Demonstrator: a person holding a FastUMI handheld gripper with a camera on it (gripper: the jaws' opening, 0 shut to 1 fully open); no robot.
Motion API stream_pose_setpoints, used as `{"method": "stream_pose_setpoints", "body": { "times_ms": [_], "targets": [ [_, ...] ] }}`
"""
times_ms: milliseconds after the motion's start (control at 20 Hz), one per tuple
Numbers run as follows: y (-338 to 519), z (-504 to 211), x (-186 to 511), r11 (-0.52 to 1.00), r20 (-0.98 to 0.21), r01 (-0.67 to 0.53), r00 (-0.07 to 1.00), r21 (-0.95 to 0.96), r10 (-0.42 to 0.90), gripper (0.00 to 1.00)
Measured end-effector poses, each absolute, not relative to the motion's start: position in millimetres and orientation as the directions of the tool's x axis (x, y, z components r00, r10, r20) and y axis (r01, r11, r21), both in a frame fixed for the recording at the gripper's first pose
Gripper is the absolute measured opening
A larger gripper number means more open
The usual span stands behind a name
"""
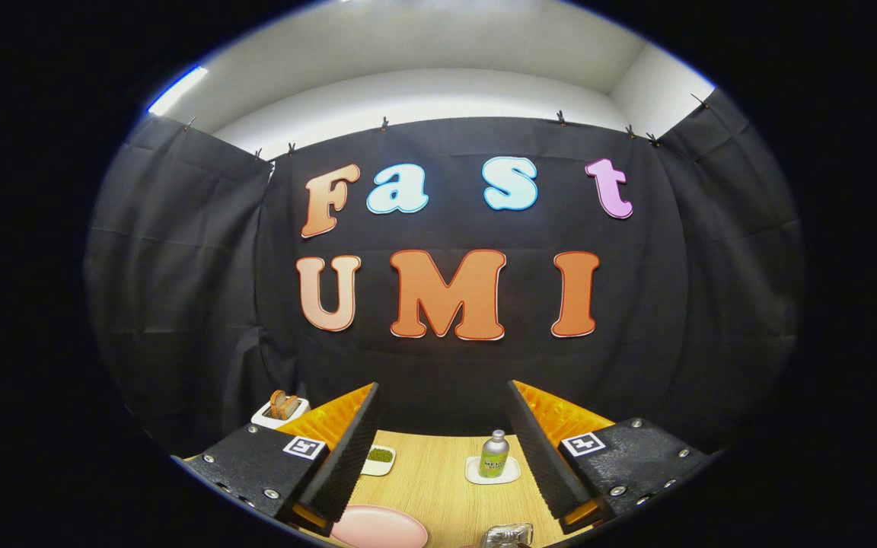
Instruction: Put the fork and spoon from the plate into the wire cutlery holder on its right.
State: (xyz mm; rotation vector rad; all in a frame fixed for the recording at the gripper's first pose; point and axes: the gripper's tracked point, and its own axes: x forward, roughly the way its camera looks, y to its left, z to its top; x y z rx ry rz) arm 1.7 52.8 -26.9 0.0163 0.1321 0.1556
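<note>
Gripper view, item by item: gripper [442, 449] held high and level, aimed at booth wall more than at tabletop; fingers spread wide apart, released, nothing betw. them. Table [438, 479], light wood, seen in the gap. Pink plate [379, 528] low betw. the fingers, nearer the left one, only its far rim in sight; fork and spoon can't be made out on it from here. Wire cutlery holder [507, 535], shiny, just right of plate, partly cut off at bottom, near the right finger. Beyond: small white dish w/ green contents [380, 458] by left finger; green bottle w/ silver cap [494, 455] upright on a white coaster, by right finger; white holder w/ brown items [282, 409] further back left. Risks, judged: cutlery unseen at this tilt, so a blind descent could miss handles or clip plate rim and slide it; flat metal handles prob. slip from pads; holder looks light, may tip when a utensil drops in off-centre; a wide swing right could knock bottle.
</note>
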Motion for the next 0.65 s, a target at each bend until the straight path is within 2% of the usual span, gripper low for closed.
{"method": "stream_pose_setpoints", "body": {
  "times_ms": [300,650],
  "targets": [
    [52.3,-39.2,-0.6,0.988,-0.161,-0.15,0.975,0.03,0.153,0.97],
    [48.1,-37.7,-5.4,0.991,-0.133,-0.132,0.982,0.025,0.135,0.97]
  ]
}}
